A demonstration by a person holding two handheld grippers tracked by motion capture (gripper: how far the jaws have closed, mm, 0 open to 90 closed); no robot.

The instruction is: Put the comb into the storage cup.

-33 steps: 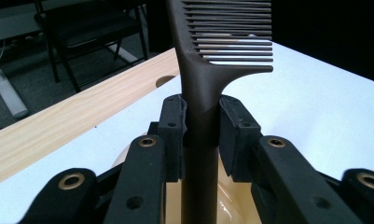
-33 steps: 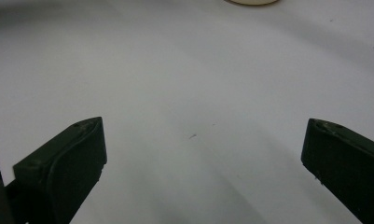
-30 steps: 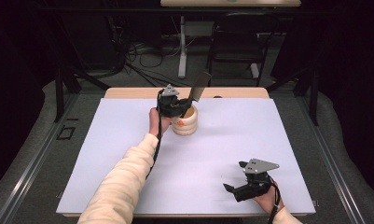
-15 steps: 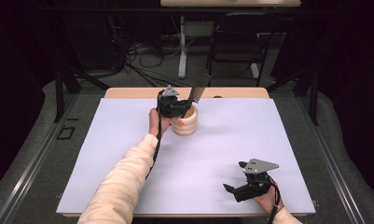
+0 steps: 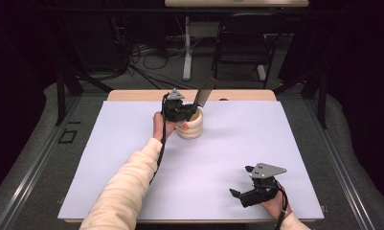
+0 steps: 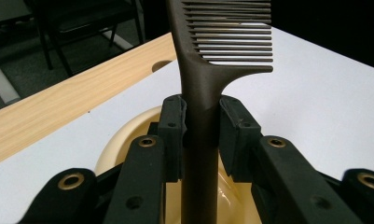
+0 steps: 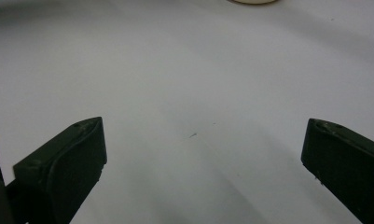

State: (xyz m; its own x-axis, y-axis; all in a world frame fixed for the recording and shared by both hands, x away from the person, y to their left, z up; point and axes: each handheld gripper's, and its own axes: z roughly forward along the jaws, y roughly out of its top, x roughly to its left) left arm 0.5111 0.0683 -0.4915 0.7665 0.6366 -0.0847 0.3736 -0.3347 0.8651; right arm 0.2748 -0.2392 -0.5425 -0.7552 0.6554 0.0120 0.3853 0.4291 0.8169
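Dark brown comb [image 6: 199,84], teeth and handle one plain shade, rising at the top centre of the left gripper view. Below it a pale cream holder [image 5: 191,128], ribbed, with a small orange mark on its side. Black left gripper [image 5: 182,111], black right gripper [image 5: 242,191] at lower right, each topped with grey. White mat [image 5: 237,139], light wood table edge [image 5: 132,95], cream sleeve [image 5: 127,187].

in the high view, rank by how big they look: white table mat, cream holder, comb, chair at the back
1. white table mat
2. chair, though it stands farther off
3. cream holder and comb look about alike; the left gripper hides part of each.
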